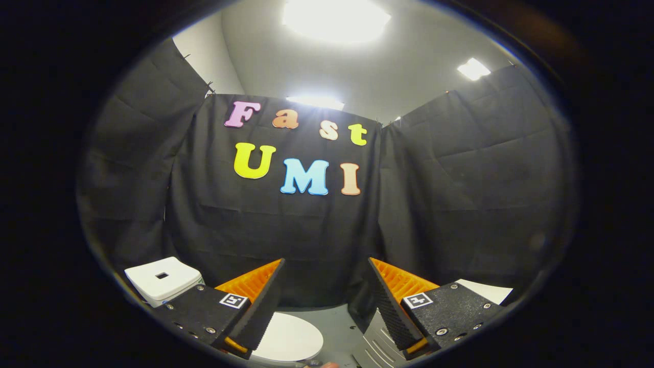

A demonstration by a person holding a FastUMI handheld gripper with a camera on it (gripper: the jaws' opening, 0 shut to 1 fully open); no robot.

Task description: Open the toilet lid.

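Observation:
My gripper (325,286) is open, its two fingers spread wide with nothing between them, and it is held high, facing the booth's black cloth wall. Far below, behind the left finger, lies the white toilet lid (288,338), flat and closed; the finger hides part of it. To the left of it stands the white toilet tank (162,279) with a small dark square button on top. The fingers are well above the lid and touch nothing.
Grey floor (334,322) shows beneath the gap between the fingers. A ribbed grey object (377,343) lies by the right finger, and a white flat surface (488,291) lies beyond it. Black cloth walls stand on three sides, with bright ceiling lights above.

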